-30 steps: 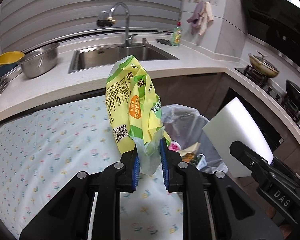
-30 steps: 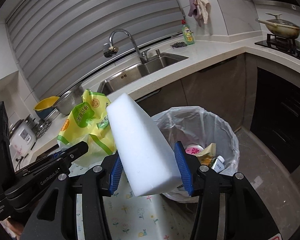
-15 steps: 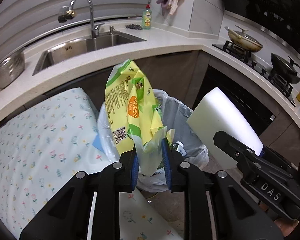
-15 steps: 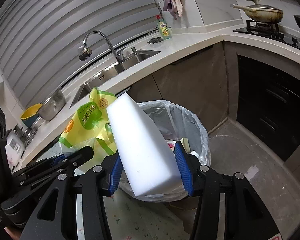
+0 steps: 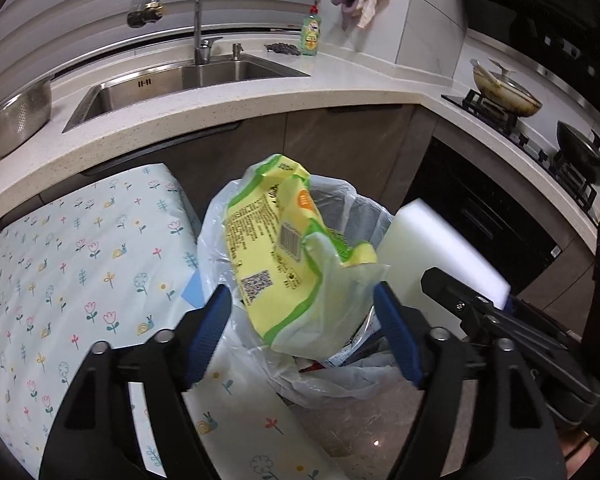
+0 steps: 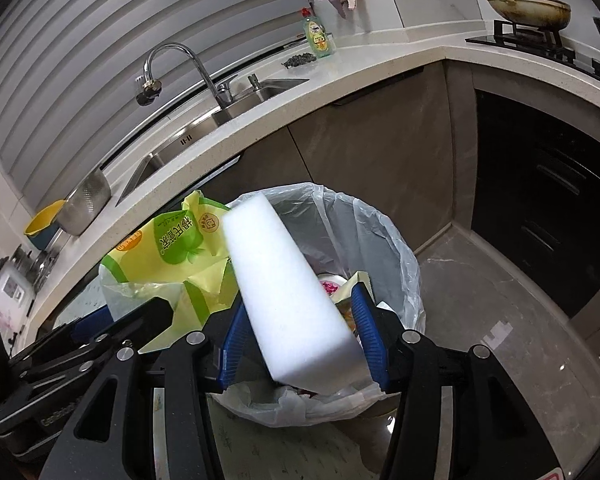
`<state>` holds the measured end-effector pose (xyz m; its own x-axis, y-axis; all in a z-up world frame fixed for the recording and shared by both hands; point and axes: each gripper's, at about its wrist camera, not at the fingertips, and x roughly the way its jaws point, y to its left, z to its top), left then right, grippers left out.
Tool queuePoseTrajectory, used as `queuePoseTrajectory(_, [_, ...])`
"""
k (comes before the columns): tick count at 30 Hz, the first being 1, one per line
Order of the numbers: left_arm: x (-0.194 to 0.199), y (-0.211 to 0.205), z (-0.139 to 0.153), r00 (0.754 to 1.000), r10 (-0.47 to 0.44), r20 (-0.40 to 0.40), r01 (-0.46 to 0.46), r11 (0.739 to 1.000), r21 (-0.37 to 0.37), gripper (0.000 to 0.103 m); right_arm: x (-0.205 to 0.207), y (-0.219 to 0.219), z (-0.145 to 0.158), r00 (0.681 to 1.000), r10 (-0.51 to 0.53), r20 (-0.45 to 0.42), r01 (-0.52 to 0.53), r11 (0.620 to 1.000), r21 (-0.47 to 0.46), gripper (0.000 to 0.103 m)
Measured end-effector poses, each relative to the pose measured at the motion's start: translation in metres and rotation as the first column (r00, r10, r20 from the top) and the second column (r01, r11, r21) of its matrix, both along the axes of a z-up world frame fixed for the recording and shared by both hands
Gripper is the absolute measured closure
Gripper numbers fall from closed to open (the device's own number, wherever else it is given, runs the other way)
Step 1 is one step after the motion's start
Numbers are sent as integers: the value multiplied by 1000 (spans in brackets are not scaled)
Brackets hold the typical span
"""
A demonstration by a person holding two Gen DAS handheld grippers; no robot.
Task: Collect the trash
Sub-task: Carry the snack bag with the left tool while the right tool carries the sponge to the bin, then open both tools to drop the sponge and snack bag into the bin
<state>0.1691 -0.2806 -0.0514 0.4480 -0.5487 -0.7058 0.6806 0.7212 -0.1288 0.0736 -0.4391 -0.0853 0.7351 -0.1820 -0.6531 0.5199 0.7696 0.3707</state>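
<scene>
A: At centre frame, what lies between the left gripper [image 5: 302, 316] jaws?
B: The jaws stand spread; the crumpled yellow-green plastic wrapper [image 5: 284, 248] hangs loose over the white-lined trash bin [image 5: 216, 232].
A: And lower centre, right view?
B: The right gripper [image 6: 298, 338] jaws clamp the white foam block [image 6: 288, 292], tilted above the bin's rim [image 6: 404, 248]. Floral tablecloth [image 5: 80, 260] at left.

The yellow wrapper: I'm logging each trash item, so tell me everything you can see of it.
The yellow wrapper is a crumpled, thin plastic package, yellow with green bands, printed text, a barcode and a QR code, with a clear torn flap. It tilts over the lined trash bin, between the spread fingers of the open left gripper; contact with either finger is unclear.
</scene>
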Motion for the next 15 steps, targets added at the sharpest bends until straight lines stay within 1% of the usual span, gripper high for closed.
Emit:
queuePoseTrajectory(1, [2, 4, 2, 1000, 11, 0, -12, 1000, -13, 30, 2, 0, -1, 1000, 1, -2, -1, 1000, 1, 53])
queuePoseTrajectory(2, [4, 9, 4, 1000, 20, -4, -20, 999, -26, 29, 4, 0, -2, 1000, 3, -2, -3, 1000, 2, 51])
queuePoseTrajectory(3, [7, 12, 5, 999, 31, -6, -31, 999, -31, 27, 5, 0, -2, 1000, 1, -1, -1, 1000, 1, 47])
queuePoseTrajectory(4, [9, 16, 7, 999, 42, -13, -43, 998, -45, 27, 6, 0, -2, 1000, 1, 2, -1, 1000, 1, 46])
queuePoseTrajectory(9, [17, 31, 15, 996, 67, -60, -73, 992, -105, 26, 7, 4, 1, 1000, 5, 8, -5, 1000, -5, 46])
queuePoseTrajectory(11, [16, 29, 17, 996, 56, -71, -64, 992, -109, 26, 3, 5, 4, 1000, -1, 13, 1, 1000, -14, 46])
queuePoseTrajectory(15, [9, 24, 18, 997, 30, -64, -37, 994, -101, 26, -9, 4, 11, 1000, -17, 23, 17, 1000, -20, 45])
